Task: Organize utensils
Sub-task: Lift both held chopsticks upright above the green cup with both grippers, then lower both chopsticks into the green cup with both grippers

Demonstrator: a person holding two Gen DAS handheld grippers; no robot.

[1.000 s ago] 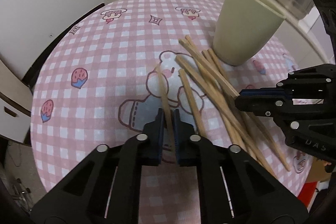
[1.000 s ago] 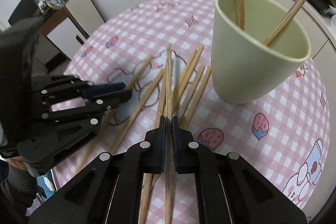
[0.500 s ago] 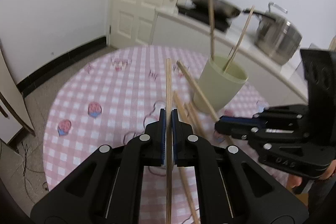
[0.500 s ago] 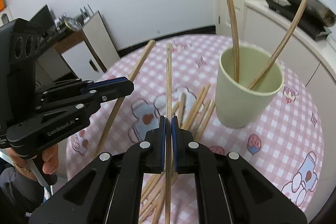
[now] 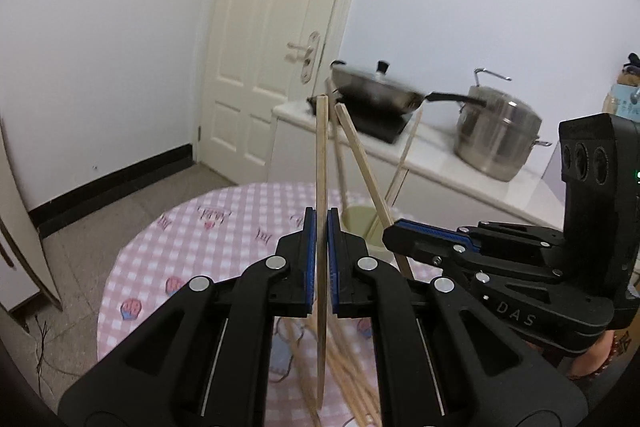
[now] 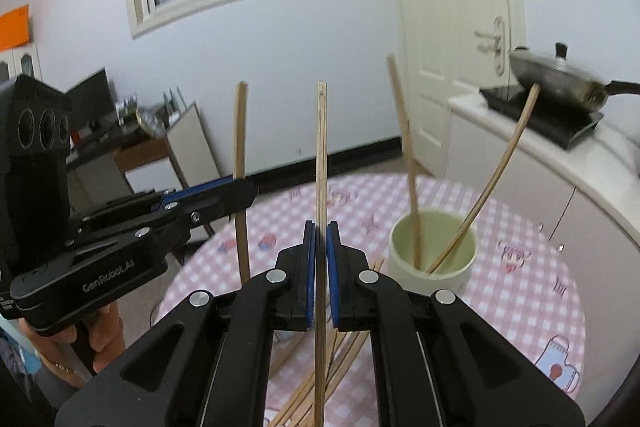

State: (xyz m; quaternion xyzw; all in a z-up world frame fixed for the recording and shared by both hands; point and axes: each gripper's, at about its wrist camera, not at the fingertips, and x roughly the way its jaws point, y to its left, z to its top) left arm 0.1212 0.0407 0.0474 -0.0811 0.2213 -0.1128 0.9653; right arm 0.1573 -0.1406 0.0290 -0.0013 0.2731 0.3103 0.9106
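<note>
Both raised chopsticks (image 5: 321,163) now upright.

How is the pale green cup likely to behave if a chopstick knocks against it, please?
The cup looks like light plastic, so it would probably slide or tip easily. Its two chopsticks lean far above the rim, likely adding leverage. The checked tablecloth may offer some grip.
</note>
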